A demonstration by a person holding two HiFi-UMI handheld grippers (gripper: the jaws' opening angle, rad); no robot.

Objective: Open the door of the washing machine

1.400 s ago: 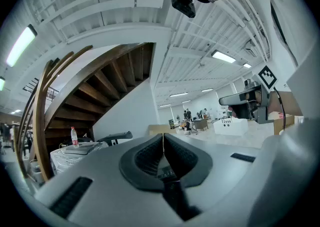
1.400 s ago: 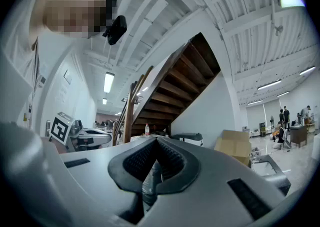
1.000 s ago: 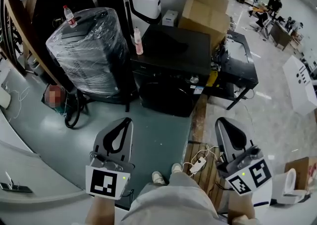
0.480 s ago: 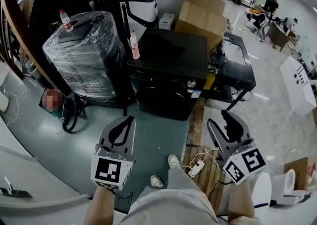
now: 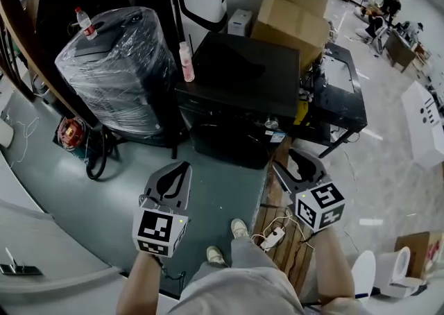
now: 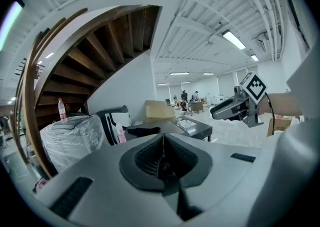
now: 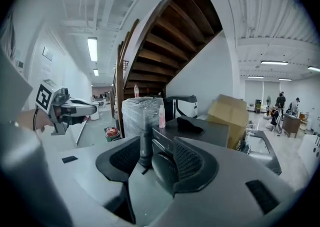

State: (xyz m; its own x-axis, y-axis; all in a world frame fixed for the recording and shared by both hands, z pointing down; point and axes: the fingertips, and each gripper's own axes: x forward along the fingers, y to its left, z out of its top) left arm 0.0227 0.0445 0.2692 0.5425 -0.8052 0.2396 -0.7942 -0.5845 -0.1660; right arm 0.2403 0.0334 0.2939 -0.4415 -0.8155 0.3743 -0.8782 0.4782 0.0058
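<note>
Washer (image 5: 239, 91): black front-loader on the floor ahead of me, betw. a shrink-wrapped unit (image 5: 114, 64) on its left & a low black bench (image 5: 343, 98) on its right. Round door (image 5: 227, 139) faces me, looks closed. Both grippers well short of it.

Left gripper (image 5: 182, 166): jaws pressed together, nothing in them. Right gripper (image 5: 290, 162): jaws opening, already wide, nothing betw. them. In the right gripper view the door sits beyond the gap.

Risks, my guess:
- Can't make out handle/latch side on the dark door from here. Wrong edge → pads skid off the rim, no pull.
- Pink bottle (image 5: 186, 62) upright at top-left corner of washer, dark cloth (image 5: 243, 67) near it. Hard yank rocks the cabinet → bottle tips.
- Power strip (image 5: 276, 235) + cable lie on the wooden pallet (image 5: 284, 252) just by my shoes. Stepping in = snag/trip.
- If door swings left, wrapped unit may block it.
</note>
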